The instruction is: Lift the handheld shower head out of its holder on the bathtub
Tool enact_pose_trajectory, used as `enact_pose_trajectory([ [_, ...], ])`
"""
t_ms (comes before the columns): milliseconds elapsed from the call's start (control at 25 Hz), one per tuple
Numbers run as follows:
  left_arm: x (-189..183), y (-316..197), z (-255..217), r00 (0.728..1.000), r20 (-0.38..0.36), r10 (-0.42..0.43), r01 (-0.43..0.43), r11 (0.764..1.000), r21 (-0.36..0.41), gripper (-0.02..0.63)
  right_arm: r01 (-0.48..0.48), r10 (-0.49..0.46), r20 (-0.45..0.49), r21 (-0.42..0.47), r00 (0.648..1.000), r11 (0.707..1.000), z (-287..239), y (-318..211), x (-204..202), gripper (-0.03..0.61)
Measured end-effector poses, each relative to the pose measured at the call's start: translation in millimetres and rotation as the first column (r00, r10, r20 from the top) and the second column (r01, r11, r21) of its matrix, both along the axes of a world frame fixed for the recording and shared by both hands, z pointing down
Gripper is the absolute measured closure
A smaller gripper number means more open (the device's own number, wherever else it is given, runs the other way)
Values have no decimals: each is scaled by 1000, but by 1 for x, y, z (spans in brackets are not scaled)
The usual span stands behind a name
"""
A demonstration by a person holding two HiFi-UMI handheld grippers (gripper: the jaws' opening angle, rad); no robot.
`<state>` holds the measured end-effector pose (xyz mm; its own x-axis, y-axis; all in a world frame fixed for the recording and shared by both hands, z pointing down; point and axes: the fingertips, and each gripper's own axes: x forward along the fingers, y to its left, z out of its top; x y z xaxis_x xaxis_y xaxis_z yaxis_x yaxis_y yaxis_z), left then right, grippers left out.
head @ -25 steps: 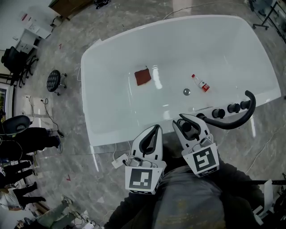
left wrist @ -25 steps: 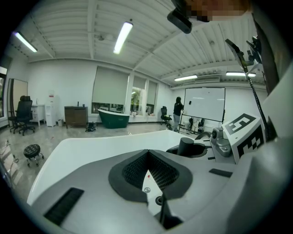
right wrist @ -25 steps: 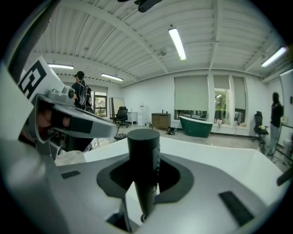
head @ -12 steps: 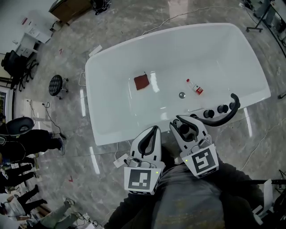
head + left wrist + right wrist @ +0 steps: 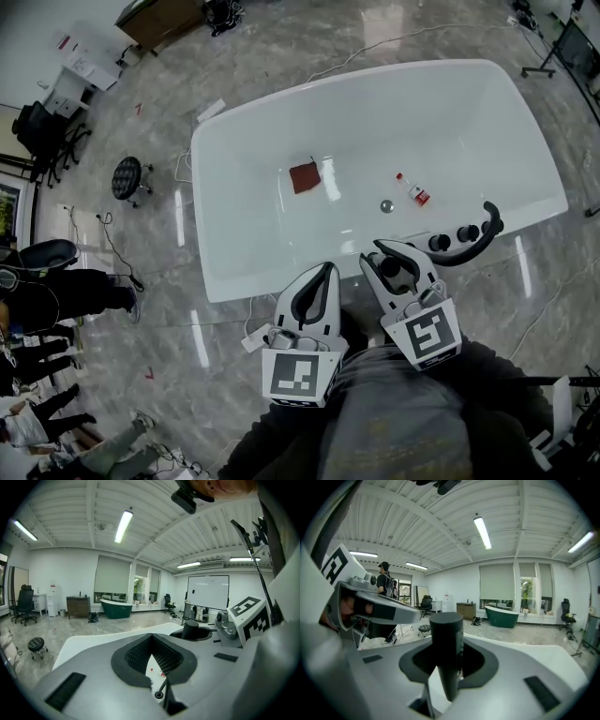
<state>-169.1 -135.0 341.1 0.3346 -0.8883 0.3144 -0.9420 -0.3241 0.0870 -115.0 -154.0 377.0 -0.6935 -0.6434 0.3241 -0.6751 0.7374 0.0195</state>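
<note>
The black shower head handle stands upright between the jaws of my right gripper, which is shut on it above the near rim of the white bathtub. A curved black hose arcs from the handle past two black knobs on the rim. The handle's round top shows from above in the head view. My left gripper hangs beside it on the left, shut with nothing in it. In the left gripper view the handle shows at the right.
Inside the tub lie a dark red cloth, a small bottle with a red label and the metal drain. A black stool and standing people are on the marble floor at the left.
Both grippers have risen together, so the tub looks smaller and farther below. The handle has come up with the right gripper, and the hose curve has shortened.
</note>
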Motion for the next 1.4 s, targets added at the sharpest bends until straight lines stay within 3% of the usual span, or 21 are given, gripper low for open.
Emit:
enact_pose_trajectory([
  [880, 7, 7, -59, 1000, -1, 3, -3, 994, 112, 611, 15, -23, 58, 128, 998, 992, -74, 8, -1, 469],
  [1400, 1, 15, -73, 1000, 19, 20, -23, 984, 179, 611, 27, -37, 64, 159, 997, 987, -85, 13, -11, 469],
])
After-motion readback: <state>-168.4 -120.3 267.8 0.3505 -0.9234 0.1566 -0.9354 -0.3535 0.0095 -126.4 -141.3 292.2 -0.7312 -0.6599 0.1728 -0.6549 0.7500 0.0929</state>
